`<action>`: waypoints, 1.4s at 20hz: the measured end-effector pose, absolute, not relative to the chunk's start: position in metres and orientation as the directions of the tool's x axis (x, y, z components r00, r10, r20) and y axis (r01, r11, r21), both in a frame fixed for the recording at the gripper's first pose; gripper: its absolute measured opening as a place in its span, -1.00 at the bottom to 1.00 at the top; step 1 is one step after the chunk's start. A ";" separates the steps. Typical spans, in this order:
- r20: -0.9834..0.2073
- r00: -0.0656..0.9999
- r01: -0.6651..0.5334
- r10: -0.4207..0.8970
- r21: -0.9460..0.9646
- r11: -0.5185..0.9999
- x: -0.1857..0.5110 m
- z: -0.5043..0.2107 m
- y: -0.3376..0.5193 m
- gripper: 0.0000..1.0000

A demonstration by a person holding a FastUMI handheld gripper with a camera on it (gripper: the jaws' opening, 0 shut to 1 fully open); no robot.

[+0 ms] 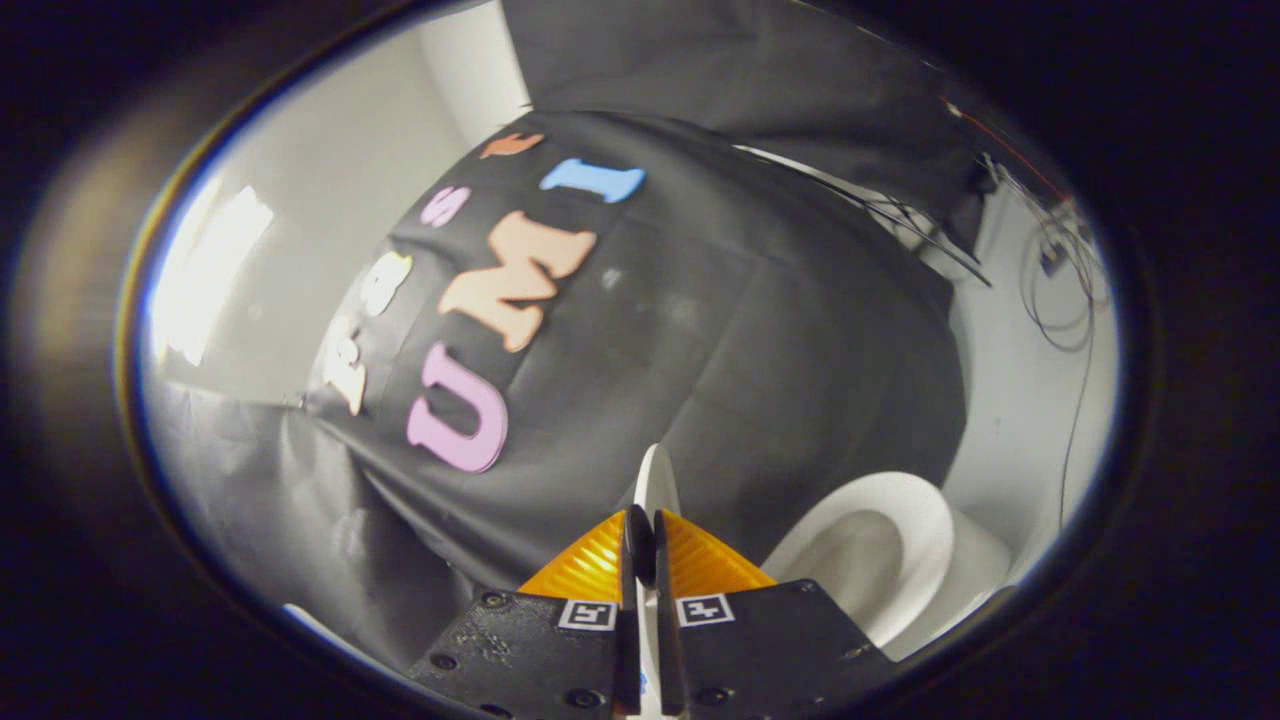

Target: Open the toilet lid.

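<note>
Hand-held gripper (641, 545) is rolled sideways, fingers clamped on the lid (656, 480), seen edge-on, standing about upright, bowl (880, 550) open beside it.

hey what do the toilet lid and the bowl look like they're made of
Toilet lid: thin, smooth white, probably plastic, seen edge-on, clamped between the gripper jaws. Toilet bowl: glossy white with soft highlights on a thick rounded rim, likely glazed ceramic.

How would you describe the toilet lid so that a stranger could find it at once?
Start at the white toilet bowl beside the black cloth wall. Next to it the lid stands edge-on, pinched in the gripper. Unlike the round open bowl, it shows as a thin white sliver.
</note>
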State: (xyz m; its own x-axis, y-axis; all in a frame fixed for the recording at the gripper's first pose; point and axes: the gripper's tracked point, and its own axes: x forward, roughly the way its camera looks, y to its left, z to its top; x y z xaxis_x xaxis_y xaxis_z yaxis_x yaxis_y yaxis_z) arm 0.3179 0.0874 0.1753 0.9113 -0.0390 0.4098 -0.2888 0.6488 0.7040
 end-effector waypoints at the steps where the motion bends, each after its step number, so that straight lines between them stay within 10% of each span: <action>1: 0.395 0.918 -0.258 -0.041 0.670 0.696 0.315 0.187 0.104 -0.85; 28: 0.234 0.909 -0.336 0.345 -0.079 0.939 0.323 0.229 0.453 -0.85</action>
State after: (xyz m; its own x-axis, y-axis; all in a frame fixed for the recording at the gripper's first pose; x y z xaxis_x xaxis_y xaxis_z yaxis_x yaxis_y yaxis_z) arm 0.3226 0.4526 0.2289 0.9090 0.3451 0.2338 -0.3361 0.9385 -0.0788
